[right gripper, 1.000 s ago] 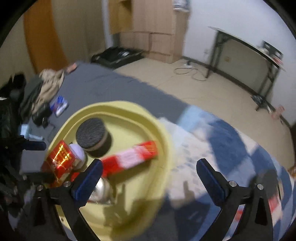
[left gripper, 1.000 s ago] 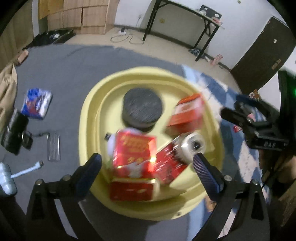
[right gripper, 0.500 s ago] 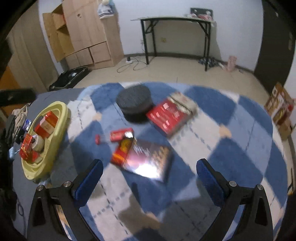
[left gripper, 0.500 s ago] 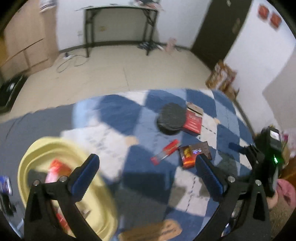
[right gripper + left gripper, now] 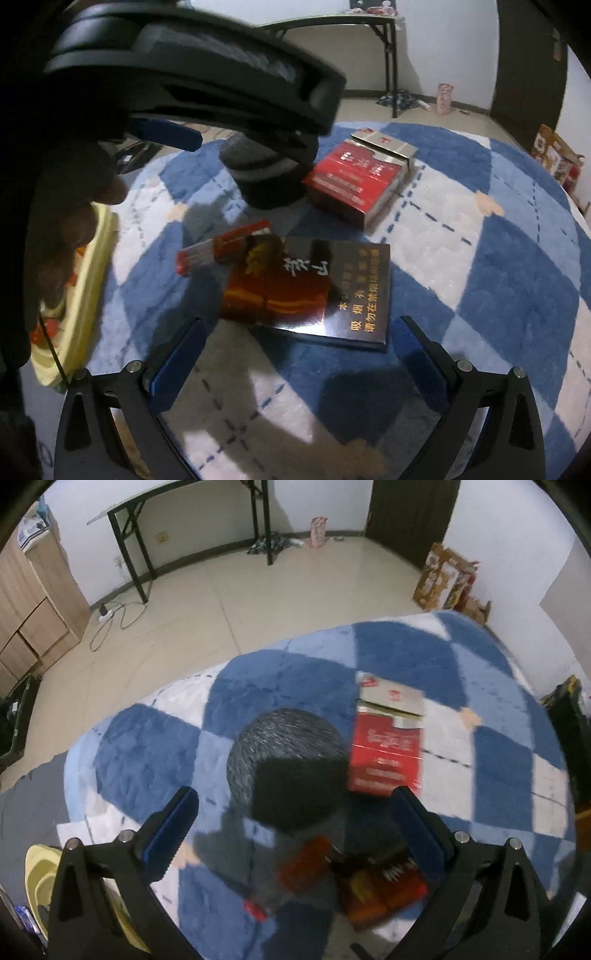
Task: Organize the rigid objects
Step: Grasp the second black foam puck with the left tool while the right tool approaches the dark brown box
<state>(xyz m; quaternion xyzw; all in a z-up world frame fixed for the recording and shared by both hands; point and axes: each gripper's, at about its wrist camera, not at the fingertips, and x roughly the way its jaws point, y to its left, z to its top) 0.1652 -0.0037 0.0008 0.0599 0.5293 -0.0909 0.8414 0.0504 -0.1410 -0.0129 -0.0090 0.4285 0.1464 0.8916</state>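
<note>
Where the blue-and-white chequered rug (image 5: pixel 498 258) covers the floor, the following lie on it: one round dark grey tin (image 5: pixel 286 753), upright, lid on; one red carton (image 5: pixel 386 753) with a pale flap end, just beside the tin on its right; one flat dark glossy box (image 5: pixel 321 291) with gold lettering, nearer the right wrist camera; one small red pack (image 5: pixel 225 247), touching the glossy box at its upper left corner. Yellow tray (image 5: pixel 88 280) at the rug's left edge, holding red items, contents mostly hidden behind a hand (image 5: pixel 66 221).

Left gripper (image 5: pixel 295 819): jaws spread wide, empty, hovering above the tin, its shadow falling across the lid. Right gripper (image 5: pixel 295 354): jaws spread wide, empty, poised over the near edge of the glossy box.

Background: black-framed table (image 5: pixel 192 520) against the white wall, dark door (image 5: pixel 410 513), wooden cabinet (image 5: pixel 26 602) at left
</note>
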